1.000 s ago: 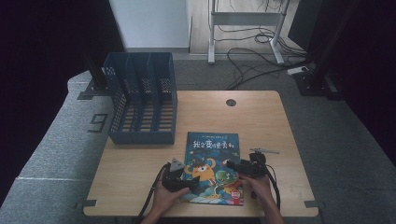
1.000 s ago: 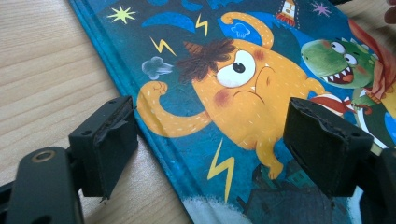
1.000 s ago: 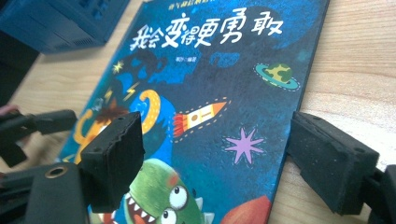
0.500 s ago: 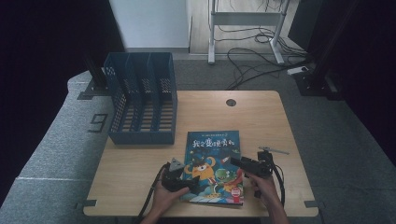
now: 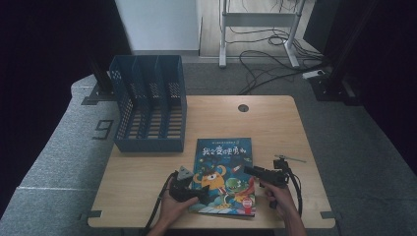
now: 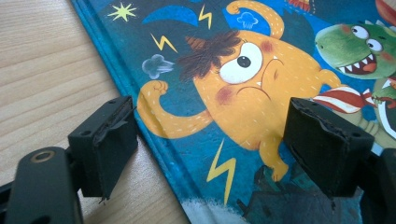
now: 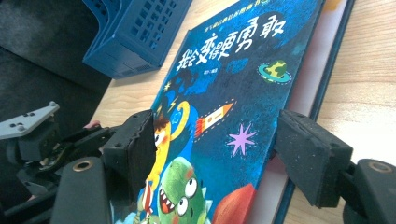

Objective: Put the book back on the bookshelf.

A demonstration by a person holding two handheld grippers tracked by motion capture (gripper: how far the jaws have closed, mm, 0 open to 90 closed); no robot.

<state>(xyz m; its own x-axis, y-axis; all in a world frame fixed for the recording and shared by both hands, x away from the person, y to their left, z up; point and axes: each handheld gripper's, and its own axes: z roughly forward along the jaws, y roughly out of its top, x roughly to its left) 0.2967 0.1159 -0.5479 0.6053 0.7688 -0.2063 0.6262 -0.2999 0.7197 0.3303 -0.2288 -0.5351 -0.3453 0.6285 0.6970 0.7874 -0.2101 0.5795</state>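
Now one picture book (image 5: 224, 175) lies flat on the wooden table (image 5: 275, 128), toward the near edge at about six o'clock from the table's middle, its blue cover up. In the right gripper view that cover appears lifted a little at its right edge, with pale pages showing beneath it, though how far it is raised is hard to tell.

Two grippers are at the book. The left gripper (image 5: 196, 193) sits at the book's eight o'clock corner, held in one hand (image 5: 172, 209); its jaws stand wide apart, one over bare wood just beside the spine edge and the other over the cover, gripping nothing. The right gripper (image 5: 252, 170) comes in from the book's four o'clock side, held in the other hand (image 5: 278, 196); its jaws are also spread wide, straddling the cover's near right part without closing on it.

One blue file rack (image 5: 150, 110) stands at ten o'clock, well apart from the book, with three slots counted across it. One round cable hole (image 5: 243, 107) sits at twelve o'clock near the far edge.
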